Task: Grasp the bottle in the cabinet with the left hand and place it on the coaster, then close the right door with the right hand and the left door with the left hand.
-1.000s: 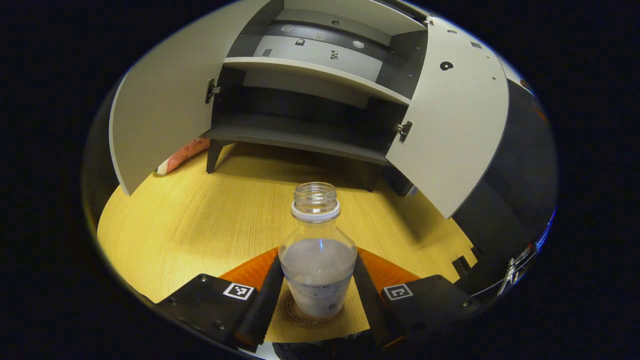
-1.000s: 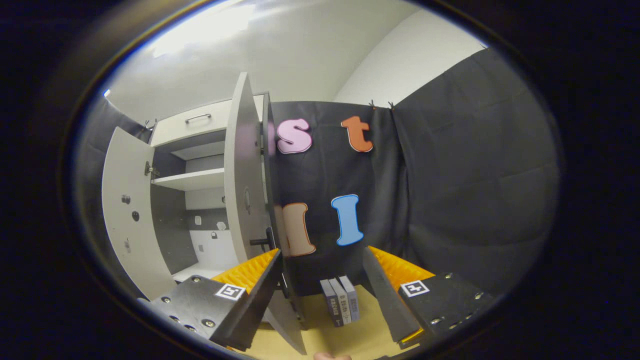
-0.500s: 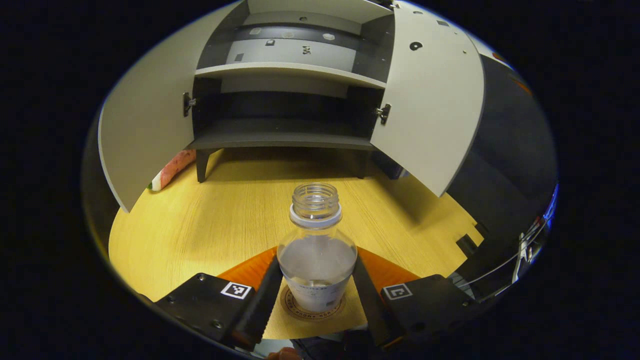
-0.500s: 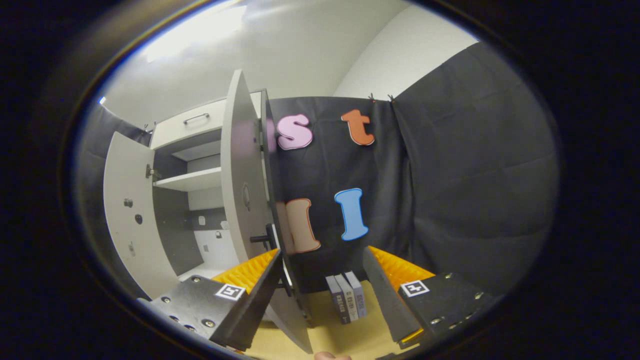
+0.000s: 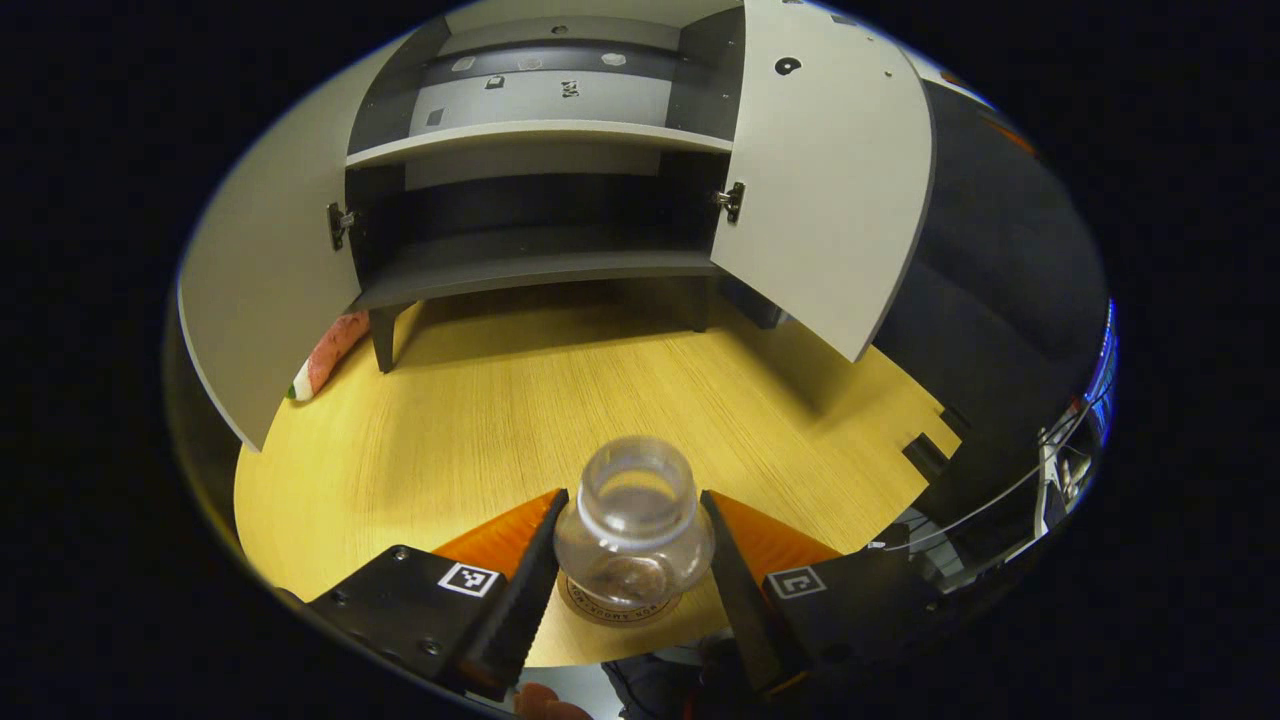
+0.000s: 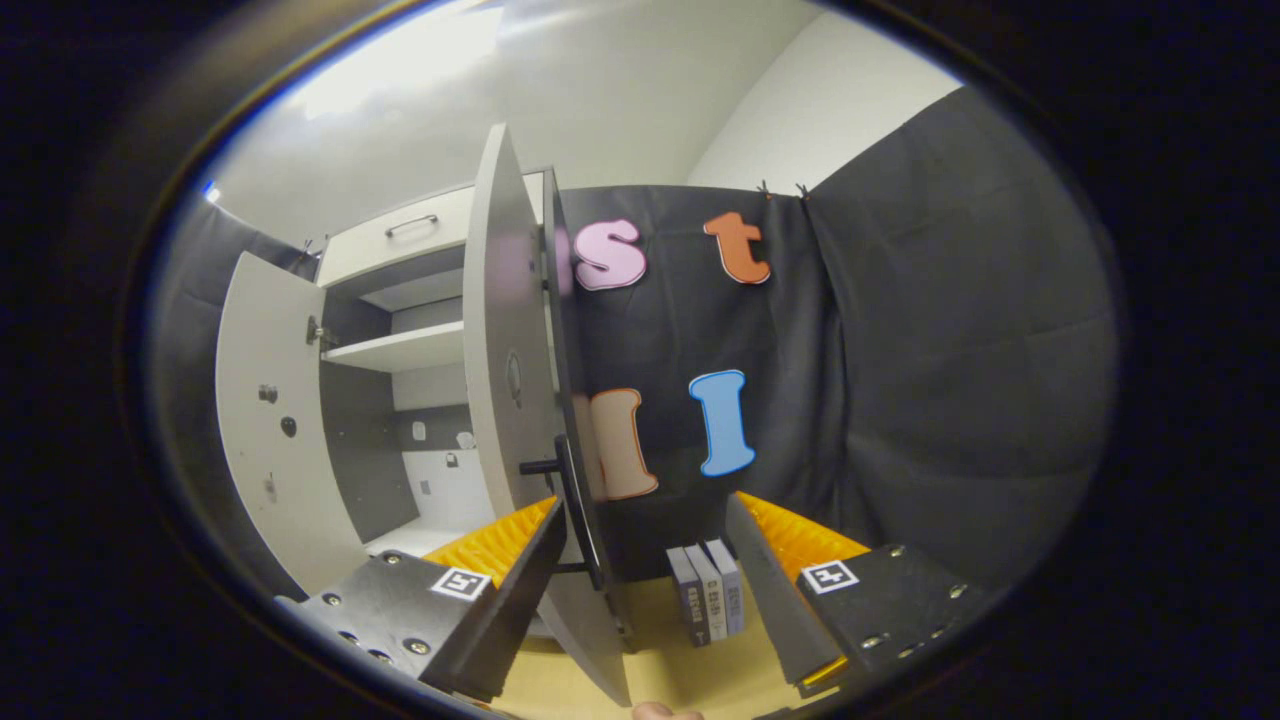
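A clear, uncapped bottle [image 5: 634,535] stands upright on the round coaster [image 5: 620,612] near the wooden table's front edge. My left gripper [image 5: 632,495] straddles it, with a finger against each side, and looks down onto its mouth. Beyond it the cabinet [image 5: 540,265] has both doors swung wide: the left door [image 5: 265,290] and the right door [image 5: 825,190]. In the right gripper view, the right door [image 6: 505,350] is seen nearly edge-on. Its black bar handle [image 6: 578,520] sits just inside the left finger of my right gripper [image 6: 645,510], which is open and holds nothing.
A pink and white object [image 5: 325,352] lies on the table [image 5: 480,430] by the cabinet's left leg. Three grey books [image 6: 708,592] stand against the black cloth wall right of the cabinet. The table's right edge has notches [image 5: 925,455].
My left gripper has risen and tipped, so the bottle now shows from above, still on the coaster. The right gripper has shifted slightly, bringing the right door's handle closer to its left finger.
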